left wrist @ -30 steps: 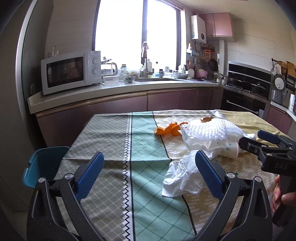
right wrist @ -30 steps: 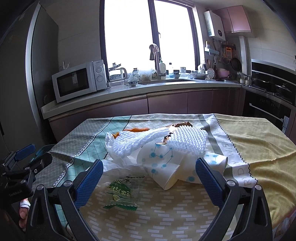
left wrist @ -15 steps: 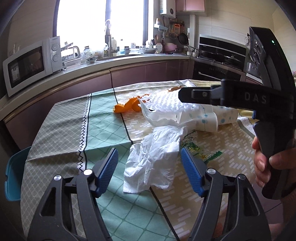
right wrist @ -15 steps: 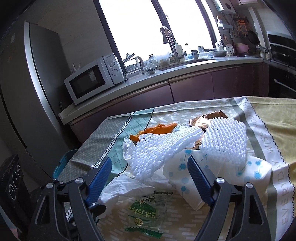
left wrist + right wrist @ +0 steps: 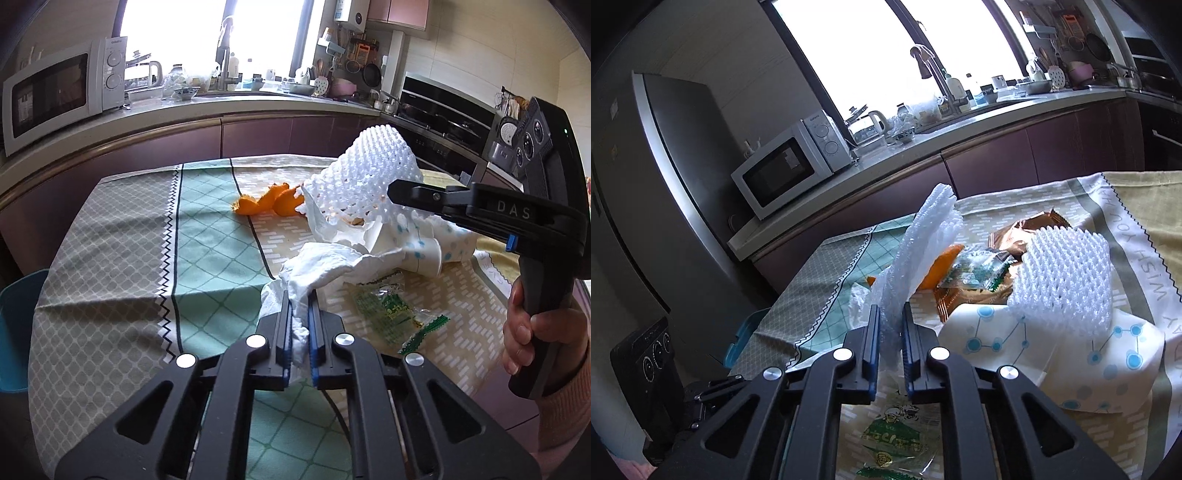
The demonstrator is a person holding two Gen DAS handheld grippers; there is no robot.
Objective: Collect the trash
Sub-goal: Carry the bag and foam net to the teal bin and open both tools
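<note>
My left gripper [image 5: 299,297] is closing its blue pads on a crumpled white plastic bag [image 5: 325,266] lying on the tablecloth [image 5: 122,258]. My right gripper [image 5: 890,314] is closing on a white foam net sleeve [image 5: 923,243], which stands up from between its pads. In the left wrist view the same foam net [image 5: 369,173] rises at the right gripper's tip [image 5: 391,192]. Around them lie orange peel [image 5: 269,201], a green wrapper [image 5: 395,310], dotted paper cups [image 5: 1015,343], a second foam net [image 5: 1067,273] and a brown wrapper [image 5: 1023,232].
A blue bin [image 5: 14,325] stands off the table's left edge. A person's hand [image 5: 535,332] holds the right gripper's handle. Behind the table runs a kitchen counter with a microwave [image 5: 62,92] and a sink. A tall fridge [image 5: 676,184] stands at the left.
Both grippers went from wide open to closed. The left one moved in onto the white bag; the right one turned left and took the foam net, lifting it upright.
</note>
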